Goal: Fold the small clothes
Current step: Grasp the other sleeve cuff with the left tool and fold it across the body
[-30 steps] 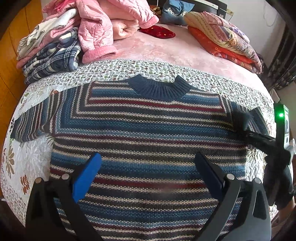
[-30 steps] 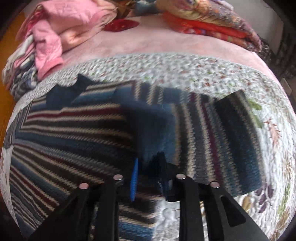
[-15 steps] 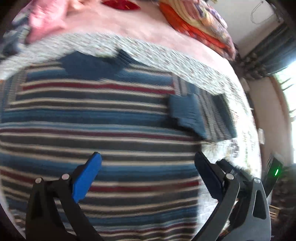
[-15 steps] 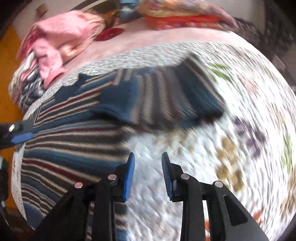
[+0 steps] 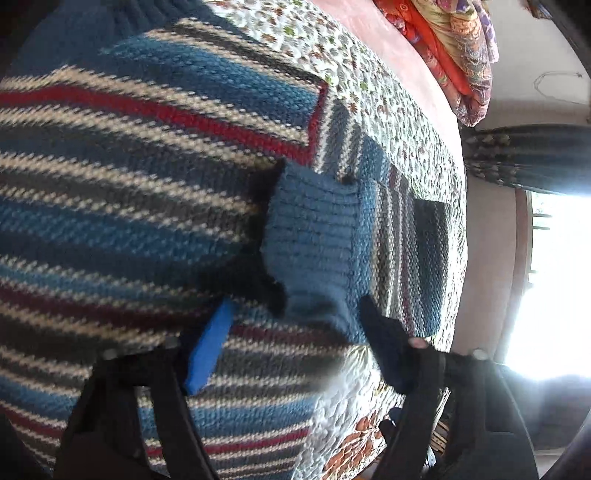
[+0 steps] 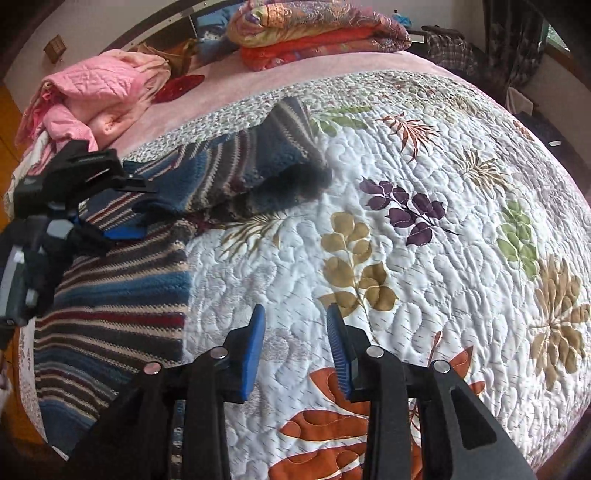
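Lying spread on the bed's leafy quilt is the striped sweater, one sleeve doubled back so its blue ribbed cuff sits on the edge of the body. The left tool is right down at that cuff, fingers spread wide either side of it, one over the stripes and one by the sleeve; can't tell if they're actually touching the knit. The right tool hangs over bare quilt just beside the sweater's side edge, fingers a fair gap apart with nothing in them. Pink clothes and folded blankets are heaped at the far end.
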Action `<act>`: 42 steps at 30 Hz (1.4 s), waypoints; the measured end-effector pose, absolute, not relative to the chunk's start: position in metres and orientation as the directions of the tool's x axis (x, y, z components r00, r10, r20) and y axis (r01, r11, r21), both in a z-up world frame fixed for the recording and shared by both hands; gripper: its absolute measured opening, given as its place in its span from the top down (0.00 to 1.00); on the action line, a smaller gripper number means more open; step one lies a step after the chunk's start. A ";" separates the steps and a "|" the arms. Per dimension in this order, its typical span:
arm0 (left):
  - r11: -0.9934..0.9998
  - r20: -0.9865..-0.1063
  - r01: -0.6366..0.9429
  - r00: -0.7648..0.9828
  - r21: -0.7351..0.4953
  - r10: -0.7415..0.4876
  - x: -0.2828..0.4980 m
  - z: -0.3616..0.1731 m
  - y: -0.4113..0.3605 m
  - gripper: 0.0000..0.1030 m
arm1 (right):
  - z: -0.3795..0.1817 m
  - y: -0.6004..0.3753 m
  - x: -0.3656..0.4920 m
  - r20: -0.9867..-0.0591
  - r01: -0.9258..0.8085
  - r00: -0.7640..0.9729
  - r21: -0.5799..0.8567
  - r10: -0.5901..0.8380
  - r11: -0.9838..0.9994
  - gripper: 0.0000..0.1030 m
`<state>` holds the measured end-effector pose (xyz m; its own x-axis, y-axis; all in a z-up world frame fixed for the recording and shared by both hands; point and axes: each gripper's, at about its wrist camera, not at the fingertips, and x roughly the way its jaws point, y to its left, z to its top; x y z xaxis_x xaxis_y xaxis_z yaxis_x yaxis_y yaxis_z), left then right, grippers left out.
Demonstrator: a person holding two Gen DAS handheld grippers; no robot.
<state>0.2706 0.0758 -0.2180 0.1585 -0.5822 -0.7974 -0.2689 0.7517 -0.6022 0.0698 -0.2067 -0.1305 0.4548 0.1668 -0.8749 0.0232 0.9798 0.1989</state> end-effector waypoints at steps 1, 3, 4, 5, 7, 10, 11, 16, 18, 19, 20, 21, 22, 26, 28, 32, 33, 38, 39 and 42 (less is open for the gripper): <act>0.752 -0.798 -0.270 0.157 -0.601 -0.582 0.273 -0.218 0.074 0.54 | -0.132 -0.208 0.070 -0.876 0.027 0.453 0.200 0.166 0.980 0.66; 0.751 -0.799 -0.275 0.154 -0.600 -0.582 0.276 -0.219 0.070 0.73 | -0.134 -0.210 0.069 -0.876 0.033 0.452 0.203 0.166 0.979 0.66; 0.747 -0.794 -0.274 0.153 -0.606 -0.589 0.277 -0.217 0.070 0.87 | -0.135 -0.210 0.069 -0.876 0.037 0.453 0.208 0.169 0.977 0.66; 0.742 -0.788 -0.271 0.152 -0.613 -0.596 0.280 -0.217 0.071 0.92 | -0.135 -0.210 0.070 -0.875 0.042 0.453 0.213 0.171 0.976 0.66; 0.747 -0.789 -0.256 0.178 -0.614 -0.588 0.278 -0.209 0.068 0.93 | -0.135 -0.208 0.072 -0.875 0.048 0.453 0.212 0.168 0.976 0.66; 0.744 -0.777 -0.229 0.241 -0.627 -0.581 0.270 -0.188 0.074 0.93 | -0.134 -0.205 0.075 -0.875 0.051 0.454 0.212 0.166 0.976 0.66; 0.748 -0.776 -0.219 0.261 -0.627 -0.574 0.267 -0.181 0.078 0.93 | -0.133 -0.204 0.076 -0.875 0.051 0.454 0.215 0.169 0.975 0.66; 0.786 -0.789 -0.189 0.345 -0.588 -0.508 0.254 -0.150 0.108 0.93 | -0.124 -0.201 0.087 -0.865 0.051 0.463 0.241 0.191 0.969 0.66; 0.803 -0.800 -0.191 0.369 -0.564 -0.473 0.250 -0.142 0.129 0.93 | -0.121 -0.199 0.094 -0.864 0.057 0.462 0.255 0.201 0.965 0.66; 0.810 -0.805 -0.196 0.377 -0.553 -0.458 0.248 -0.139 0.140 0.93 | -0.121 -0.198 0.100 -0.874 0.070 0.449 0.244 0.187 0.967 0.66; 0.816 -0.810 -0.202 0.385 -0.541 -0.442 0.246 -0.135 0.148 0.93 | -0.121 -0.196 0.105 -0.884 0.080 0.435 0.228 0.172 0.970 0.66; 0.825 -0.817 -0.209 0.395 -0.525 -0.420 0.244 -0.132 0.158 0.93 | -0.120 -0.193 0.113 -0.888 0.086 0.428 0.227 0.169 0.970 0.65; 0.830 -0.821 -0.214 0.404 -0.514 -0.404 0.242 -0.129 0.168 0.93 | -0.120 -0.192 0.118 -0.885 0.087 0.428 0.240 0.181 0.967 0.65; 0.845 -0.831 -0.239 0.436 -0.478 -0.346 0.233 -0.123 0.210 0.94 | -0.120 -0.182 0.146 -0.873 0.097 0.413 0.326 0.260 0.941 0.65; 0.845 -0.834 -0.257 0.443 -0.470 -0.329 0.225 -0.124 0.233 0.94 | -0.119 -0.171 0.162 -0.873 0.092 0.405 0.333 0.270 0.938 0.65; 0.838 -0.839 -0.304 0.463 -0.453 -0.286 0.212 -0.123 0.275 0.94 | -0.122 -0.149 0.189 -0.873 0.089 0.381 0.361 0.303 0.928 0.65; 0.839 -0.840 -0.311 0.468 -0.446 -0.274 0.209 -0.123 0.283 0.94 | -0.124 -0.145 0.193 -0.875 0.086 0.375 0.363 0.307 0.928 0.65; 0.845 -0.859 -0.371 0.478 -0.385 -0.182 0.202 -0.121 0.333 0.94 | -0.132 -0.110 0.212 -0.889 0.026 0.337 0.338 0.310 0.941 0.65; 0.842 -0.859 -0.381 0.482 -0.383 -0.173 0.200 -0.121 0.340 0.94 | -0.136 -0.103 0.216 -0.893 0.015 0.326 0.333 0.310 0.943 0.65; 0.838 -0.864 -0.399 0.478 -0.372 -0.157 0.198 -0.126 0.358 0.94 | -0.144 -0.089 0.218 -0.902 0.003 0.305 0.321 0.305 0.947 0.65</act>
